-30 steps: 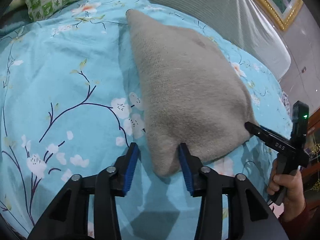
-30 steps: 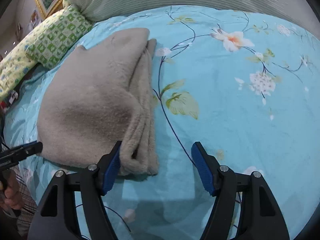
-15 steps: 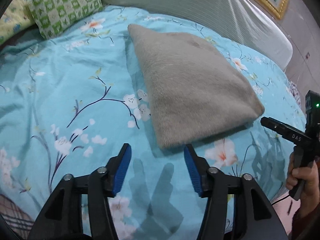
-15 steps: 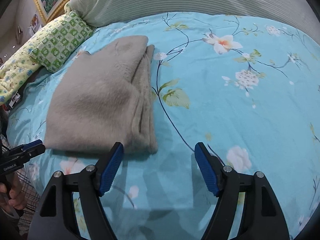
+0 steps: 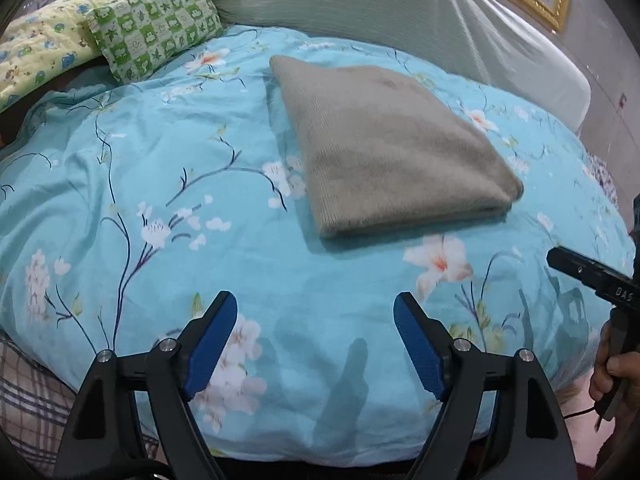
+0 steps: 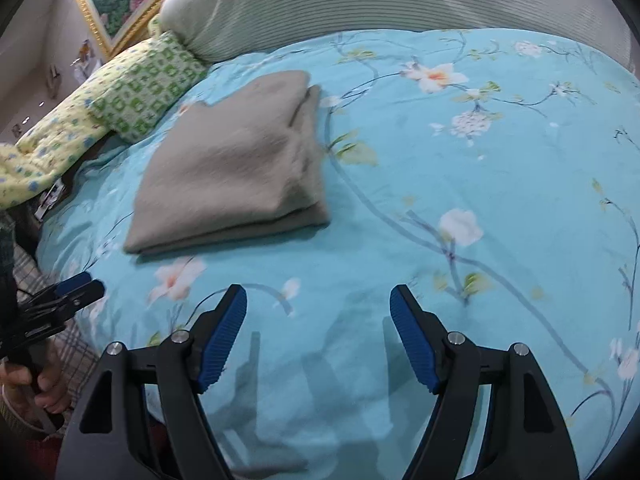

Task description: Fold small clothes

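A grey knitted garment (image 5: pixel 384 148) lies folded into a flat stack on the blue flowered bedspread (image 5: pixel 168 184); in the right wrist view the same garment (image 6: pixel 236 164) shows its layered edges. My left gripper (image 5: pixel 316 304) hangs over bare bedspread, well short of the garment's near edge; its jaws are opening with nothing between them. My right gripper (image 6: pixel 318 296) is open and empty too, back from the garment's near right corner. Each view catches the other gripper at its side, held by a hand (image 5: pixel 608 372).
A green checked pillow (image 5: pixel 156 28) and a yellow printed pillow (image 5: pixel 40 48) lie at the head of the bed, against a pale striped bolster (image 5: pixel 400 12). A gilt picture frame (image 6: pixel 104 4) hangs behind. A plaid sheet (image 5: pixel 24 400) shows at the bed's near edge.
Both grippers have pulled back from the garment's near edge. The left gripper's jaws, which stood around a corner of the garment, have let it go and spread wide. The garment now lies flat.
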Action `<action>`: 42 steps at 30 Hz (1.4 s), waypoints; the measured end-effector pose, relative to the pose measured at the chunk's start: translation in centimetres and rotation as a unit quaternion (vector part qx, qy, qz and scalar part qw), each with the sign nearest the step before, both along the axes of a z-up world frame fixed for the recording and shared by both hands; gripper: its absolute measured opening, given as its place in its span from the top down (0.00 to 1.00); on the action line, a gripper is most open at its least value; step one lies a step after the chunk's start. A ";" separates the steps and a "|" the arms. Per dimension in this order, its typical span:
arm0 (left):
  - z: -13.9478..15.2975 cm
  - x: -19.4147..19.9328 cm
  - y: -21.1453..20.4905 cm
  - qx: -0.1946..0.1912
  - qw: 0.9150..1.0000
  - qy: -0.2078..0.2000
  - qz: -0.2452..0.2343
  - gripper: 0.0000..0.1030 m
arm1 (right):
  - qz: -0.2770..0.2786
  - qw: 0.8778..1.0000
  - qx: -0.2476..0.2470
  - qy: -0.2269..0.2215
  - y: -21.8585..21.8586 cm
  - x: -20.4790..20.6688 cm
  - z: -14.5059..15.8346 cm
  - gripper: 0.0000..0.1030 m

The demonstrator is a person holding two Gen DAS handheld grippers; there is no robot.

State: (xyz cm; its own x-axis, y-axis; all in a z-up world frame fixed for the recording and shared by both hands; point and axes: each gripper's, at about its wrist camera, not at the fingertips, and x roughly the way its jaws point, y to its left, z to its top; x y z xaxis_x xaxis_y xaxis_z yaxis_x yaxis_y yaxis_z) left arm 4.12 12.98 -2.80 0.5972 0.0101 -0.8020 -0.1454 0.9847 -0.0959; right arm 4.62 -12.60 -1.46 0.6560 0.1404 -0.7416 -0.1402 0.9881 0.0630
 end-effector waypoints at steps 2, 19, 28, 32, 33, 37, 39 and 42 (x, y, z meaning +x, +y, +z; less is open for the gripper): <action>-0.2 -0.4 -0.3 0.017 1.000 0.002 -0.003 0.21 | 0.015 1.000 0.000 -0.001 0.8 -0.4 -0.2 0.26; 0.5 -1.8 0.4 0.042 0.999 -0.006 -0.006 0.18 | 0.081 0.997 -0.013 -0.003 4.8 -2.0 -1.1 0.13; 2.9 0.7 0.5 0.051 0.998 -0.032 -0.009 0.17 | 0.087 0.996 -0.021 -0.028 5.7 -0.7 1.1 0.11; 3.2 1.8 0.5 0.040 0.999 -0.034 -0.013 0.15 | 0.091 0.995 -0.027 -0.033 6.5 0.3 1.8 0.10; 3.2 2.3 0.6 0.034 0.999 -0.032 -0.015 0.15 | 0.093 0.995 -0.030 -0.034 6.7 0.5 1.9 0.10; 3.3 3.2 0.7 0.031 0.999 -0.032 -0.009 0.15 | 0.100 0.993 -0.043 -0.035 7.5 1.3 1.7 0.10; 3.4 3.6 0.7 0.032 0.999 -0.033 -0.005 0.15 | 0.100 0.993 -0.045 -0.032 7.8 1.7 1.5 0.10; 3.4 4.3 0.6 0.033 0.999 -0.033 -0.002 0.15 | 0.097 0.994 -0.041 -0.029 7.9 2.4 1.2 0.10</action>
